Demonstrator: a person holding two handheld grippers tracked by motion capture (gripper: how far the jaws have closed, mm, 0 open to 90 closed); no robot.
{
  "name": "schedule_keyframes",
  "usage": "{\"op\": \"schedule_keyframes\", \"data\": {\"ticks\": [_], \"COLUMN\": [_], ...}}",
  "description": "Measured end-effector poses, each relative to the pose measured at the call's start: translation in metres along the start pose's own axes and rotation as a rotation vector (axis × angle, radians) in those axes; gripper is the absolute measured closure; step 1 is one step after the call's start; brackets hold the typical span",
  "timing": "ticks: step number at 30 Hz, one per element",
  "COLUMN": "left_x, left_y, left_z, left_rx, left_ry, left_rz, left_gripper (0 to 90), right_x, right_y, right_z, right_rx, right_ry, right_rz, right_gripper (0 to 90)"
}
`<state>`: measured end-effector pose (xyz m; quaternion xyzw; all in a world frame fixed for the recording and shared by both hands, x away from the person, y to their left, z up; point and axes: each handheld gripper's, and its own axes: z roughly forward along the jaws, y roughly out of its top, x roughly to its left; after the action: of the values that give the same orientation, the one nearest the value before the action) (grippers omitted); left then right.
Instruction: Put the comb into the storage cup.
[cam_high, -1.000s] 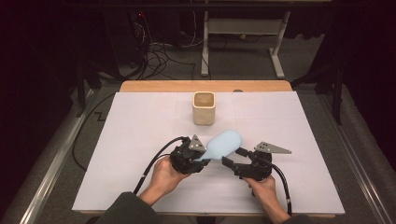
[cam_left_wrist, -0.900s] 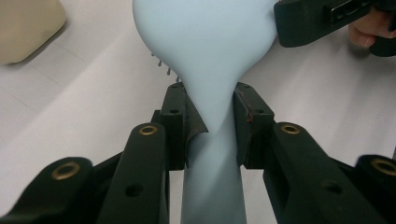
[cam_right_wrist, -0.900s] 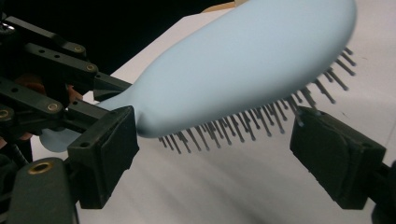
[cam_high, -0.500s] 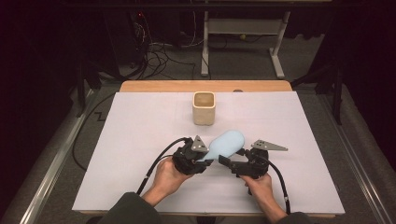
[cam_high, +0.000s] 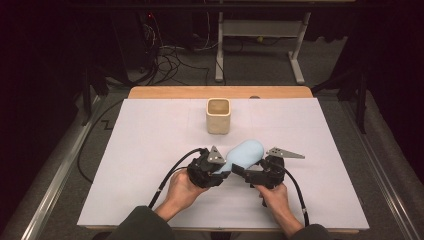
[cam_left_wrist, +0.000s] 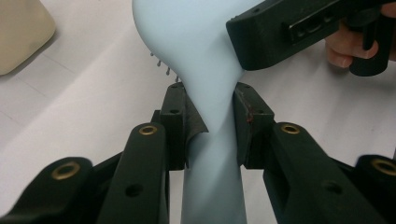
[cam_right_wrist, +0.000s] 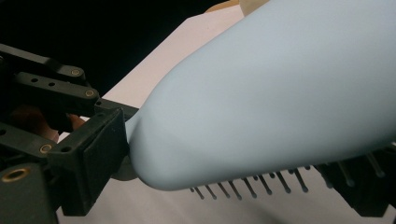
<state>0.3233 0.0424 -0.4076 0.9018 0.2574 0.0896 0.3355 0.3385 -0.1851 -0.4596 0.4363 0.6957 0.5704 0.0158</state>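
Note:
A pale blue hairbrush (cam_high: 246, 152) hangs just above the white table, bristles down, its head pointing away toward the right. My left gripper (cam_high: 223, 169) is shut on its narrow neck (cam_left_wrist: 211, 116), one pad on each side. My right gripper (cam_high: 241, 171) reaches in from the right. Its jaws have just been opening, and the brush head (cam_right_wrist: 280, 93) lies between them. One of its fingers (cam_right_wrist: 366, 189) sits under the bristles and the other finger (cam_left_wrist: 280, 32) lies along the head's back. I see no pad pressing on it. The left gripper's finger (cam_right_wrist: 88, 158) shows at the brush's neck.
A beige square cup (cam_high: 218, 116) stands upright on the white table cover (cam_high: 140, 150), beyond the brush; it also shows as the cup (cam_left_wrist: 18, 32) at top left. Cables trail from both grippers toward the table's near edge. Dark floor and a desk frame lie beyond the far edge.
The right gripper has edged slightly left along the brush head. The left gripper and the brush have kept still.

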Motion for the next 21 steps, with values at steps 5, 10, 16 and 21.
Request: {"op": "schedule_keyframes", "data": {"ticks": [5, 10, 16, 21], "left_x": [-0.001, -0.001, 0.000, 0.001], "left_y": [0.000, 0.001, 0.000, 0.001], "left_z": [0.003, 0.005, 0.007, 0.007], "left_rx": [-0.001, 0.009, 0.018, 0.021], "left_ry": [-0.005, -0.009, -0.004, 0.000], "left_rz": [0.003, 0.002, 0.003, 0.001], "left_gripper": [69.1, 69.1, 69.1, 69.1], "right_x": [-0.001, -0.001, 0.002, 0.005], "right_y": [0.001, 0.004, 0.008, 0.012], "right_z": [0.002, 0.002, 0.000, -0.003], "right_rx": [-0.001, 0.009, 0.015, -0.002], "right_ry": [-0.003, -0.003, -0.014, -0.013], "right_rz": [0.000, 0.007, -0.017, -0.043], "right_gripper": [7.9, 11.0, 16.1, 22.1]}}
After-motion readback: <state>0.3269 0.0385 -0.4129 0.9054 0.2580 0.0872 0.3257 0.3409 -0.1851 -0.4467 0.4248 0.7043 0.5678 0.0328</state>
